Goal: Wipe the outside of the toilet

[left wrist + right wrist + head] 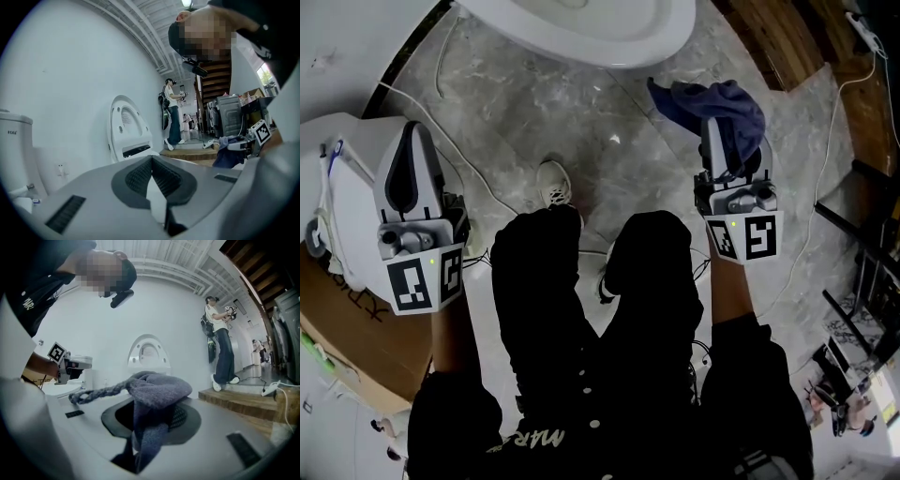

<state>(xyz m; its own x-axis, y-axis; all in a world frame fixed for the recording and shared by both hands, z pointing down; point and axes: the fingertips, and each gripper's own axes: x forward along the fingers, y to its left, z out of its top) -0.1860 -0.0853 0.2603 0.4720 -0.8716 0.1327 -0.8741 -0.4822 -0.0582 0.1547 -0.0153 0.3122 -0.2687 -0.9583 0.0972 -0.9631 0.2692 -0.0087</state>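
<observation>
The right gripper [719,141] is clamping the cloth [727,105], apparently carrying it for wiping; the left gripper [411,155], jaws together and empty, is hanging aside. The toilet [609,33] is standing just ahead, untouched.

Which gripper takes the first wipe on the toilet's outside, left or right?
Right. The right gripper is shut on the blue cloth, close to the toilet bowl. The left gripper is shut with nothing in it.

Open floor [525,103] between toilet [619,28] and knees [548,234]
</observation>
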